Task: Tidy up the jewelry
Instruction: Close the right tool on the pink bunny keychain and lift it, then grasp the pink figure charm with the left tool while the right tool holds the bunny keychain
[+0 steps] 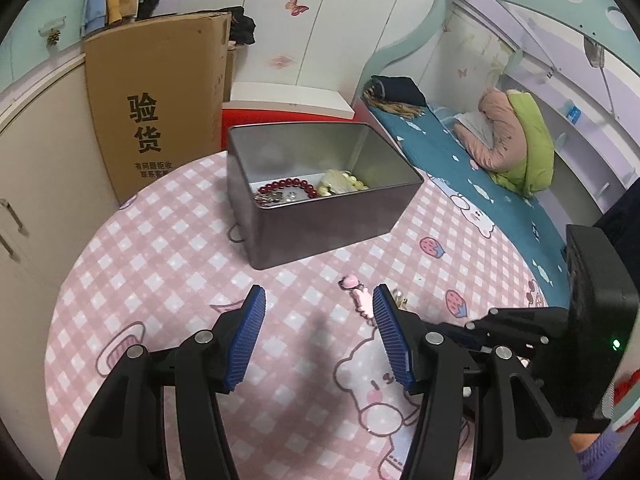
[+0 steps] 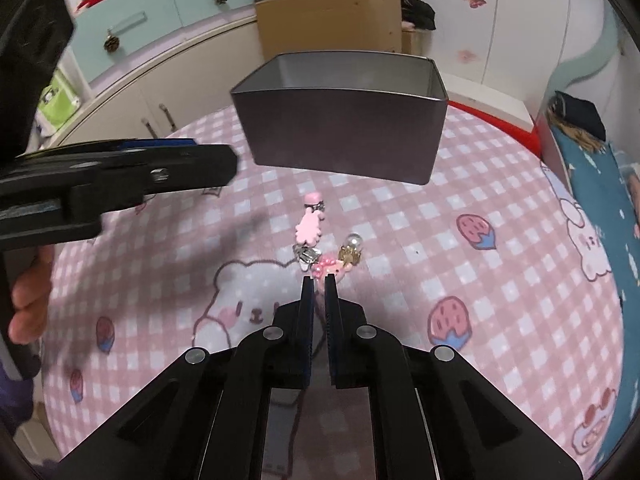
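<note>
A round surface covered in a pink checked cloth with bears and strawberries carries everything. Beyond it a bed with a teal sheet runs along the right, and a tall cardboard box leans by the cabinets on the left.

Near the far middle of the surface stands an open grey metal tin. On its floor lie a dark red bead bracelet, a pale yellow-green bead bracelet beside it, and some small silvery pieces.

The left gripper hovers over the cloth in front of the tin, its blue-padded jaws spread wide with nothing between them. In the right wrist view it shows as a dark, blurred shape at the left edge.

The right gripper sits low on the cloth with its jaws nearly together, closed on the near end of a pink beaded charm; the grasp looks firm, though the tips hide the contact itself.

Just beyond it lie a pink hair clip, a clear faceted stone and a small gold charm with a pearl, clustered between the gripper and the tin.
</note>
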Demonstrator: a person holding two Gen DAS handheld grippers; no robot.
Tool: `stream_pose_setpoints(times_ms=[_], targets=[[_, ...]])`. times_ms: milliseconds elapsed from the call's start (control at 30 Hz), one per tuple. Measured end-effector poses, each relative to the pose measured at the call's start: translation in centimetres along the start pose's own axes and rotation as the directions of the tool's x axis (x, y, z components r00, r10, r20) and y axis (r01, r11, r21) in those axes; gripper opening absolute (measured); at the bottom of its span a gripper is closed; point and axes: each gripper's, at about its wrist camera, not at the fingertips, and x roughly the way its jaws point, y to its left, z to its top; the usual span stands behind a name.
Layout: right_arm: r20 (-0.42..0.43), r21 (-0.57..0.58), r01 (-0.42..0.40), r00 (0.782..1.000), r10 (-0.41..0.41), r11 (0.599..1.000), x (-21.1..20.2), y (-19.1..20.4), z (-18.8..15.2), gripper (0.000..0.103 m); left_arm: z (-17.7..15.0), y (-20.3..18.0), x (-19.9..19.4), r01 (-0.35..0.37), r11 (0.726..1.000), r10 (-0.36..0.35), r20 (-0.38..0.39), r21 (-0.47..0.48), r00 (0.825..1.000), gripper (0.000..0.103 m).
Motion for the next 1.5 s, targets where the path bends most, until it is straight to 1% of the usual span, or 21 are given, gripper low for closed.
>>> stream_pose_setpoints(times_ms=[167, 267, 300, 367, 400, 433, 500, 567, 633, 700, 767, 800, 833, 900, 1133, 1200, 1333, 1500], targets=[[0.001, 0.000, 0.006, 1.000, -0.006, 1.000, 0.3, 0.3, 0.6, 0.008, -0.1, 0.4, -0.3, 0.004, 1.000, -0.004, 0.000, -0.006, 1.000, 0.054], [0.004, 0.002, 0.013, 1.000, -0.013, 1.000, 0.7, 0.2, 1.0, 0.008, -0.2, 0.4, -0.3, 0.007, 1.000, -0.007, -0.004, -0.001, 1.000, 0.057], [0.004, 0.005, 0.017, 1.000, -0.017, 1.000, 0.8, 0.2, 1.1, 0.009, -0.3, 0.4, -0.2, 0.005, 1.000, -0.005, -0.006, 0.002, 1.000, 0.057], [0.010, 0.017, 0.023, 1.000, -0.024, 1.000, 0.9, 0.2, 1.2, 0.042, -0.5, 0.4, 0.0, 0.007, 1.000, -0.007, -0.012, 0.010, 1.000, 0.057], [0.023, 0.017, 0.038, 0.999, -0.038, 0.999, 0.8, 0.3, 1.3, 0.066, -0.6, 0.4, 0.1, 0.007, 1.000, -0.007, -0.017, 0.010, 1.000, 0.057], [0.036, 0.008, 0.047, 0.998, -0.047, 0.999, 0.7, 0.5, 1.3, 0.066, -0.7, 0.5, 0.2, 0.008, 1.000, -0.008, -0.021, 0.007, 1.000, 0.057], [0.035, 0.017, 0.030, 0.999, -0.030, 0.999, 0.9, 0.5, 1.7, 0.066, -0.8, 0.6, 0.2, 0.009, 1.000, -0.009, -0.023, 0.005, 1.000, 0.057], [0.033, 0.013, 0.047, 0.998, -0.048, 0.999, 1.1, 0.7, 2.0, 0.066, -0.9, 0.7, 0.2, 0.003, 1.000, -0.003, -0.024, 0.002, 1.000, 0.057], [0.032, 0.013, 0.043, 0.999, -0.044, 0.999, 1.4, 1.0, 2.2, 0.066, -1.0, 0.9, 0.1, 0.004, 1.000, -0.004, -0.023, -0.002, 1.000, 0.057], [0.023, 0.011, 0.055, 0.998, -0.056, 0.998, 1.9, 1.2, 2.3, 0.064, -1.0, 1.2, 0.0, 0.002, 1.000, -0.002, -0.021, -0.007, 1.000, 0.057], [0.025, 0.004, 0.076, 0.997, -0.076, 0.997, 2.2, 1.4, 2.3, 0.058, -1.0, 1.3, -0.1, 0.002, 1.000, -0.002, -0.022, -0.008, 1.000, 0.057], [0.027, -0.001, 0.093, 0.995, -0.093, 0.996, 2.2, 1.5, 2.3, 0.052, -1.0, 1.4, -0.1, 0.000, 1.000, -0.001, -0.022, -0.010, 1.000, 0.057], [0.028, -0.002, 0.091, 0.995, -0.091, 0.996, 2.2, 1.5, 2.3, 0.043, -1.0, 1.5, -0.1, 0.000, 1.000, -0.001, -0.023, -0.012, 1.000, 0.057], [0.028, 0.008, 0.084, 0.996, -0.084, 0.996, 2.1, 1.2, 2.4, 0.030, -1.0, 1.6, 0.0, 0.003, 1.000, -0.004, -0.028, -0.016, 1.000, 0.057], [0.033, -0.004, 0.094, 0.995, -0.094, 0.996, 1.2, 0.7, 1.3, 0.029, -1.2, 1.3, 0.6, 0.019, 1.000, -0.020, -0.057, -0.019, 0.998, 0.057], [0.034, 0.005, 0.098, 0.995, -0.099, 0.995, 0.5, -0.2, 0.7, 0.029, -1.2, 0.9, 0.9, 0.021, 1.000, -0.022, -0.062, -0.015, 0.998, 0.057], [0.040, 0.047, 0.115, 0.992, -0.117, 0.992, -0.7, -2.3, -0.5, 0.029, -0.8, -0.3, 1.9, 0.051, 0.999, -0.052, -0.078, -0.007, 0.996, 0.057], [0.041, 0.098, 0.116, 0.992, -0.120, 0.988, -1.7, -4.5, -1.5, 0.029, -0.4, -2.3, 4.0, 0.033, 0.999, -0.029, -0.097, 0.042, 0.995, 0.057]])
